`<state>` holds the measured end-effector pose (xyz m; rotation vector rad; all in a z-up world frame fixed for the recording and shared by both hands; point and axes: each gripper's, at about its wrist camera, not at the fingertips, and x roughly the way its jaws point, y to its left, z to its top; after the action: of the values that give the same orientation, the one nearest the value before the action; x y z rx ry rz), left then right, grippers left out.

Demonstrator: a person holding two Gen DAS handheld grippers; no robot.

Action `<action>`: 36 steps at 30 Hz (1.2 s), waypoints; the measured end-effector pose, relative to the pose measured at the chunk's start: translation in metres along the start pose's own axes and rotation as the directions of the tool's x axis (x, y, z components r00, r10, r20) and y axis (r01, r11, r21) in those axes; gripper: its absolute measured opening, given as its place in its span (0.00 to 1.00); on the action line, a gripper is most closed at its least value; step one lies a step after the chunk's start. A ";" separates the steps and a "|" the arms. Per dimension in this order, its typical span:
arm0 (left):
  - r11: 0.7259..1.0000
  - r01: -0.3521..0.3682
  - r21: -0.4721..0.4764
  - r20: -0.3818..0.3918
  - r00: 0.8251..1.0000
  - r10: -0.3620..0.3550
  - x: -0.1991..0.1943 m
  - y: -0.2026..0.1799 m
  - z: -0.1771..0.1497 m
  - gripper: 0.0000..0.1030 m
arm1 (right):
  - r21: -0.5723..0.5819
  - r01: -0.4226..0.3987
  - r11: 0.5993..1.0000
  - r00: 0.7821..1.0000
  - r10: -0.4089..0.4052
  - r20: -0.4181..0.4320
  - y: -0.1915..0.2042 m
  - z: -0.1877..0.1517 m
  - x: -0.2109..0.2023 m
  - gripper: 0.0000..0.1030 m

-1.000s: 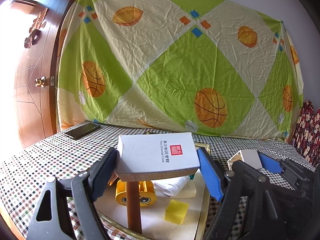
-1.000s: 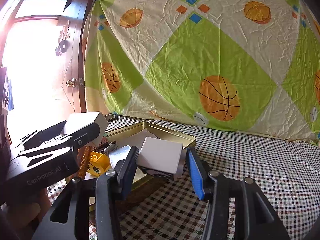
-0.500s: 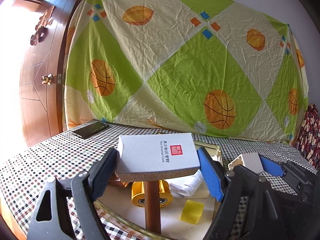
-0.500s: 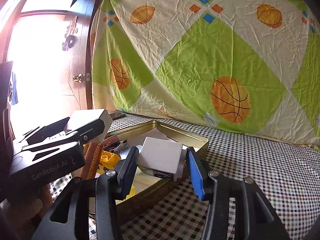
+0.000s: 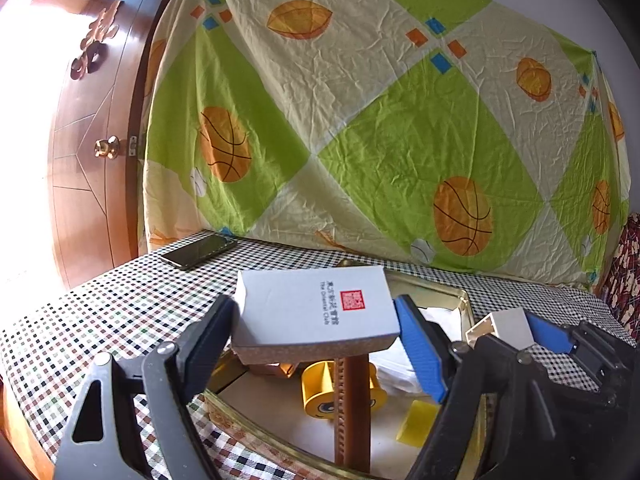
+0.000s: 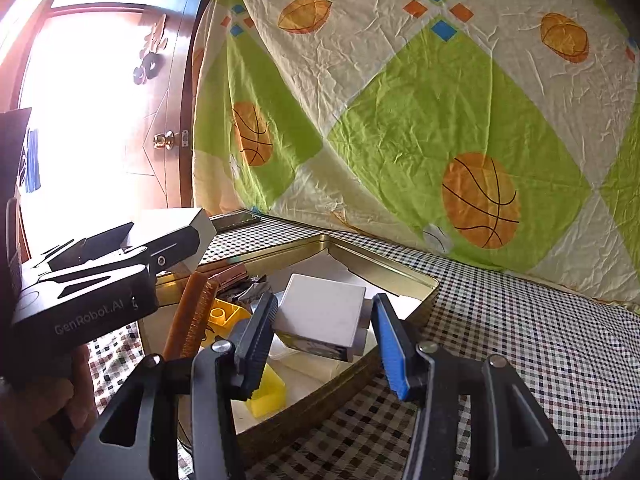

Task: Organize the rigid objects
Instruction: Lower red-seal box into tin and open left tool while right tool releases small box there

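My left gripper [image 5: 316,332] is shut on a flat grey box with a red stamp [image 5: 316,310], held above a gold metal tin [image 5: 464,300]. Its body and the grey box [image 6: 192,226] also show at the left of the right wrist view. My right gripper [image 6: 322,326] is shut on a small white box [image 6: 322,316] over the tin's [image 6: 400,272] near corner. That white box [image 5: 506,324] shows at the right of the left wrist view. Inside the tin lie a yellow toy brick [image 5: 320,390], a yellow block [image 5: 418,422], a brown comb [image 5: 352,404] and white paper [image 5: 400,364].
A black phone [image 5: 198,250] lies on the checked tablecloth [image 5: 120,312] at the far left. A basketball-print sheet [image 5: 360,128] hangs behind the table, with a wooden door [image 5: 92,140] to its left. Bare cloth [image 6: 540,340] stretches right of the tin.
Both grippers have drifted sideways over the tin with their boxes still gripped. The tin's contents now sit further right in the left wrist view. Neither grip has changed.
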<state>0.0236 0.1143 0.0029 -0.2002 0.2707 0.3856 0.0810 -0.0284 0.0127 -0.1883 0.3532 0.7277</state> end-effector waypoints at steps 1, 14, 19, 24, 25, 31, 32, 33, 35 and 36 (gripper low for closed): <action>1.000 -0.002 0.015 -0.009 1.000 0.002 0.003 -0.001 0.001 0.79 | 0.003 -0.006 1.000 1.000 0.006 -0.011 0.000 0.001 0.003 0.50; 0.996 0.037 0.087 -0.118 0.993 -0.027 0.035 -0.008 0.012 0.79 | 0.109 -0.003 0.994 0.985 0.022 -0.169 -0.028 0.024 0.061 0.50; 0.991 0.055 0.125 -0.181 0.983 -0.032 0.057 -0.015 0.015 0.79 | 0.156 0.005 0.988 0.976 0.030 -0.218 -0.039 0.026 0.080 0.50; 0.986 0.059 0.155 -0.231 0.973 -0.022 0.074 -0.018 0.011 0.79 | 0.161 0.027 0.987 0.966 0.016 -0.258 -0.043 0.022 0.093 0.50; 0.985 0.060 0.161 -0.239 0.971 -0.020 0.076 -0.019 0.010 0.79 | 0.164 0.026 0.986 0.964 0.019 -0.264 -0.044 0.021 0.094 0.50; 0.985 0.051 0.165 -0.255 0.967 -0.007 0.080 -0.017 0.009 0.88 | 0.171 0.017 0.985 0.962 0.031 -0.270 -0.043 0.018 0.097 0.53; 0.985 0.047 0.167 -0.251 0.968 -0.003 0.079 -0.018 0.010 0.89 | 0.172 0.015 0.985 0.962 0.033 -0.271 -0.043 0.018 0.097 0.57; 0.985 0.043 0.167 -0.248 0.969 -0.001 0.078 -0.017 0.010 0.90 | 0.176 0.015 0.984 0.962 0.034 -0.271 -0.043 0.017 0.096 0.58; 0.986 0.048 0.160 -0.251 0.968 -0.006 0.077 -0.016 0.010 0.93 | 0.184 0.015 0.983 0.964 0.034 -0.262 -0.044 0.018 0.095 0.60; 0.986 0.048 0.157 -0.253 0.968 -0.007 0.077 -0.016 0.010 0.95 | 0.189 0.017 0.982 0.966 0.033 -0.257 -0.045 0.018 0.093 0.61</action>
<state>0.1003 0.1287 -0.0082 -0.0925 0.5471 0.3088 0.1797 0.0008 -0.0041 -0.1014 0.6711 0.6743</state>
